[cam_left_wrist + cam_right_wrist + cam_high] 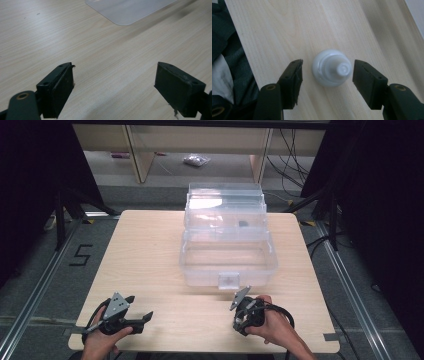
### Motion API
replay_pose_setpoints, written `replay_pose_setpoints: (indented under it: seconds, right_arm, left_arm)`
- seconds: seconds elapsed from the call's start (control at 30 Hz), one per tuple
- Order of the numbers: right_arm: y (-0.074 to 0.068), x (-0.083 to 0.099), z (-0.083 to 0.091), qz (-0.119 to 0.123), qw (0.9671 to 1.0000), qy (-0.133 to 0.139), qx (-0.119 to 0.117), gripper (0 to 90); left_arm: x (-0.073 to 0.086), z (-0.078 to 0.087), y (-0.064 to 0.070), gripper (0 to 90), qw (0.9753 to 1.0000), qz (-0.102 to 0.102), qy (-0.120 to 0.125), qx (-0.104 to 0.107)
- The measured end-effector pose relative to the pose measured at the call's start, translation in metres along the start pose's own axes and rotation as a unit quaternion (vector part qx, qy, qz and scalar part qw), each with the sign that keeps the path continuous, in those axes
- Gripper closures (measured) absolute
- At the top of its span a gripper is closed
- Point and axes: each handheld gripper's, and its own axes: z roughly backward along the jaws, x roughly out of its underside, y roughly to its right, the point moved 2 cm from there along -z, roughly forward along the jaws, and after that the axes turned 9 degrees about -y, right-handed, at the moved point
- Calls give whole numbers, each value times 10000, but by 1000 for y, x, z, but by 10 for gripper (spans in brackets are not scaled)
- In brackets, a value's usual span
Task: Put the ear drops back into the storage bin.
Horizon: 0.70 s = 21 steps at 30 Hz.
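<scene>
Pale wood-grain laminate covers the table (150,255) I am working over. At its far centre stands a clear plastic storage box (227,255) with its lid (225,202) swung open and upright behind it; a small dark item (243,224) sits inside the raised upper section, too small to identify. A clear latch tab (229,280) hangs on the box's near wall.

My left gripper (142,312) rests near the table's front left corner, held in the left hand (100,340). In the left gripper view its jaws are spread wide over bare wood, with nothing between them, and a rounded corner of the box (127,10) shows at the top.

My right gripper (239,320), held in the right hand (275,325), points down at the table near the front right, just in front of the box. In the right gripper view the jaws are spread, and a small white plastic cap or bottle top (332,67), round with a narrower nozzle at its centre, stands on the wood between them, touching neither jaw.

On the grey floor to the left of the table, black tape forms the numeral "5" (80,255). No other writing or brand is readable.
</scene>
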Motion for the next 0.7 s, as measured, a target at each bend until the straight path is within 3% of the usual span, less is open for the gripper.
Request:
replay_pose_setpoints:
  seconds: [0.17, 0.2, 0.23, 0.3, 0.37, 0.4, 0.6, 0.7]
  right_arm:
    - [-1, -4, -1, 76, 9999, -118, 76, 466]
    - [0, -5, -2, 223, 9996, -189, 12, 470]
    - [-1, -5, -2, 109, 9998, -171, 76, 472]
    - [0, -6, -2, 193, 9995, -241, 26, 487]
    - [-3, -7, -2, -6, 9995, -328, 35, 500]
    - [0, -9, -4, 301, 9992, -271, 23, 510]
    - [-3, -12, -4, 267, 9989, -388, 49, 573]
    - [-5, -12, -2, 119, 9985, -524, 81, 592]
  left_arm:
    - [0, 0, 0, 151, 10000, -2, 0, 0]
    - [0, 0, 0, 151, 10000, -2, -2, 1]
    - [0, 0, 0, 151, 10000, -3, -2, 2]
    - [0, 0, 0, 151, 10000, -2, -1, 2]
    - [0, 0, 0, 151, 10000, -3, -2, 0]
    - [0, 0, 0, 151, 10000, -3, 0, 1]
    - [0, 0, 0, 151, 10000, -4, -5, -3]
    - [0, 0, 1, 151, 10000, 22, 16, -4]
